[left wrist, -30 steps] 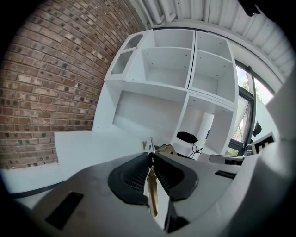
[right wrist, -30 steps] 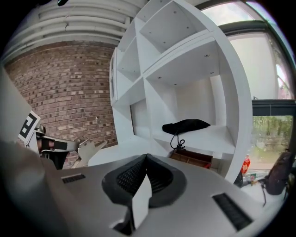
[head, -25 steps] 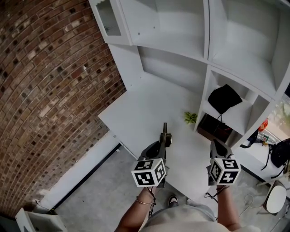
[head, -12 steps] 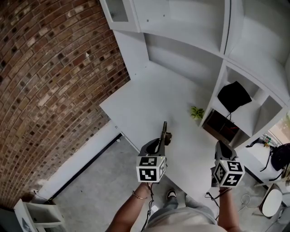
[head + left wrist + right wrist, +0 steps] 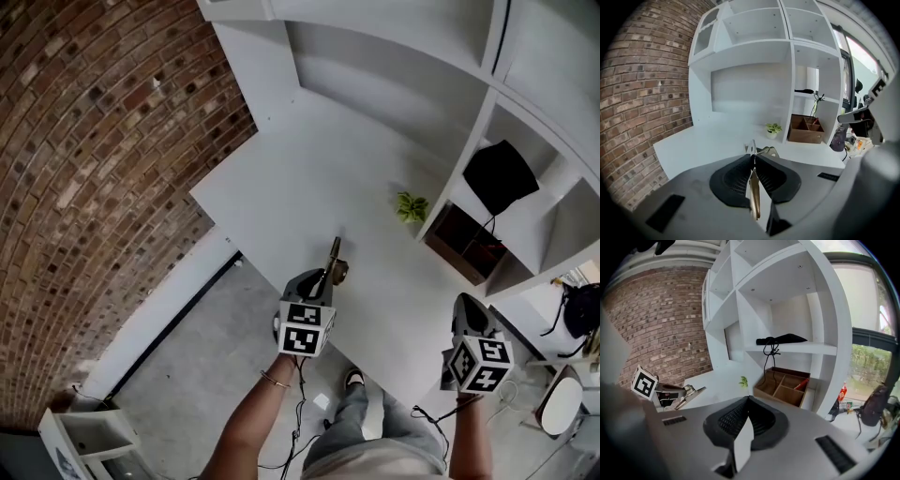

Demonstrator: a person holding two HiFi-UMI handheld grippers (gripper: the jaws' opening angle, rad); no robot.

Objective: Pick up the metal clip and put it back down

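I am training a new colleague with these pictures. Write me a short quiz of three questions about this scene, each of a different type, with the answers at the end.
1. Multiple choice: what does the left claw hold?
A) the metal clip
B) a pencil
C) nothing

2. True or false: the right claw is shut with nothing between its jaws.

3. Fill in the missing word: the small green plant stands on the white ____.

Key:
1. A
2. True
3. desk
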